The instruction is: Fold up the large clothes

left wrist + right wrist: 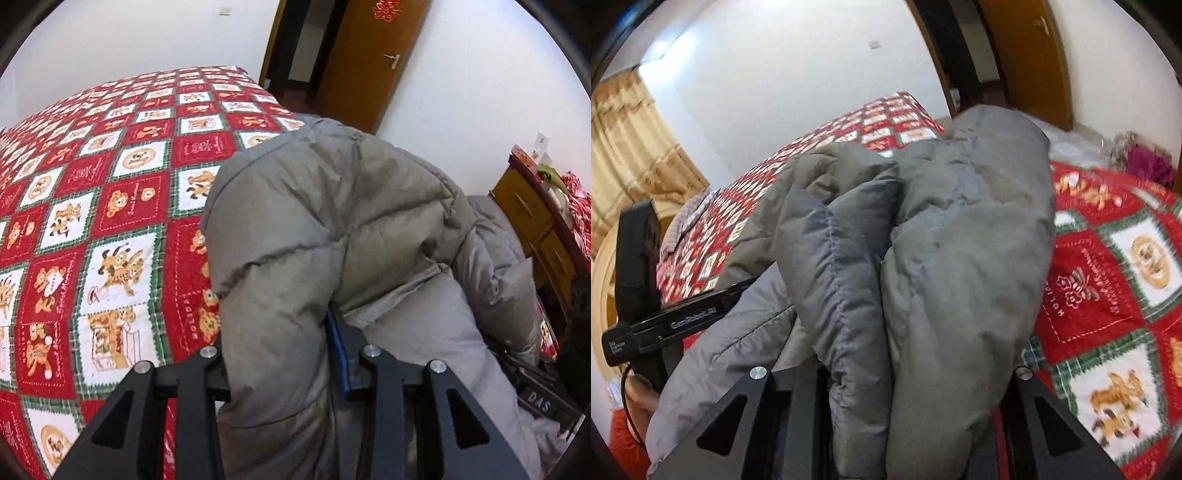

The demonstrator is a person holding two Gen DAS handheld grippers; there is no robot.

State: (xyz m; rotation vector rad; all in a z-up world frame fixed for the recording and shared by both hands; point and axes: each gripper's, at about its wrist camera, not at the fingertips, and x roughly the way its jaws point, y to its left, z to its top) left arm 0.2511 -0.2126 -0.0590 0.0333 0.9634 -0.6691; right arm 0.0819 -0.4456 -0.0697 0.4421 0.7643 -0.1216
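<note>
Both the left gripper [288, 369] and right gripper [890, 373] had jaws clamped on the bulky grey puffer jacket [332, 221] held bunched above the bed [110, 184]; its slippery padding could have slid free, spoiling the fold.

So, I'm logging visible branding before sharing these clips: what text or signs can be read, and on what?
"DAS": right gripper, on its black body, left wrist view.
"GenRobot.AI": left gripper, on its black body, right wrist view.
Small white label at that body's end: too small to read.
Red paper sign on the door: cut off, unreadable.
Bedspread patch lettering: blurred.
</note>
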